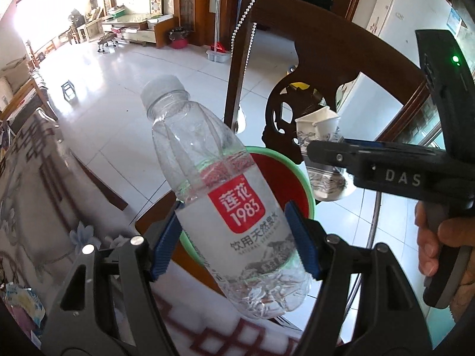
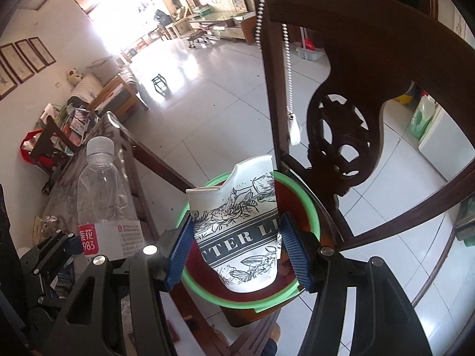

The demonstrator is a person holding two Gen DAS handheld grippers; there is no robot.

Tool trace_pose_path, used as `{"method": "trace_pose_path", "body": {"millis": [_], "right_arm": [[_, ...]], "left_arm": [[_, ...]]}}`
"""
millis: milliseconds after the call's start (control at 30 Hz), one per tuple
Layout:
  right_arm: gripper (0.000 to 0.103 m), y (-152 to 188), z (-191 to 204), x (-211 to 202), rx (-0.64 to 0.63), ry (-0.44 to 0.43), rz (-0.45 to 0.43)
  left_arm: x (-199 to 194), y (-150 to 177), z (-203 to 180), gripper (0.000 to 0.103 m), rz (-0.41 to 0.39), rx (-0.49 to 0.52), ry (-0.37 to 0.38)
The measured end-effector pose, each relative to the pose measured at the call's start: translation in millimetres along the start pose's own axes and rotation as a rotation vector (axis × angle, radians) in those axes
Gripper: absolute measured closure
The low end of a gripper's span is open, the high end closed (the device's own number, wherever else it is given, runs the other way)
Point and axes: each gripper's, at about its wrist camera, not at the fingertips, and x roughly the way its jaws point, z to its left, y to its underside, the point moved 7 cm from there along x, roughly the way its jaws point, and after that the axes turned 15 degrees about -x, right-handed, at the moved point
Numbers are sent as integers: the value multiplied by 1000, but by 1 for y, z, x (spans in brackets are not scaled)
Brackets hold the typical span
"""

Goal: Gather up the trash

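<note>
- Beyond both grippers, a dark carved wooden chair rises, its back above and to the right of the fingertips.
- Beneath the tools sits a green-rimmed red basin on the chair seat.
- Angled steeply downward, the left gripper clamps a clear plastic water bottle at its label, cap tilted up-left, over the basin's near edge.
- Pointing down likewise, the right gripper pinches a crushed paper cup directly above the basin.
- A hand wraps the right tool's handle.
</note>
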Motion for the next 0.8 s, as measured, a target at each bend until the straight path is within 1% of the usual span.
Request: {"method": "trace_pose_path", "body": {"millis": [33, 67, 100, 167, 300, 400, 500, 567, 633, 700, 800], "right_arm": [[44, -1, -3, 0, 8, 3, -3], [43, -1, -5, 0, 14, 5, -3], [38, -1, -7, 0, 23, 6, 0], [37, -2, -7, -3, 30, 5, -5], [37, -3, -5, -10, 29, 5, -17], [36, -3, 3, -16, 18, 1, -26], [36, -2, 14, -18, 9, -10, -28], [36, -1, 31, -19, -9, -34, -23], [36, 0, 49, -21, -38, -54, -19], [36, 4, 76, -23, -90, -88, -13], [36, 12, 117, -22, -167, -127, 2]], "left_arm": [[4, -1, -1, 27, 5, 6, -4], [7, -3, -1, 20, 7, 13, -12], [7, -4, 0, 15, 2, 18, -16], [3, -5, 1, 15, -18, 22, -11], [-8, -1, 9, 15, -25, 2, -12], [-32, 2, 27, 15, -59, -63, -10], [-64, 7, 51, 15, -105, -154, -27], [-85, 11, 65, 15, -141, -193, -41], [-110, 18, 82, 15, -182, -226, -78], [-132, 26, 100, 15, -217, -254, -113], [-168, 47, 142, 15, -266, -325, -191]]}}
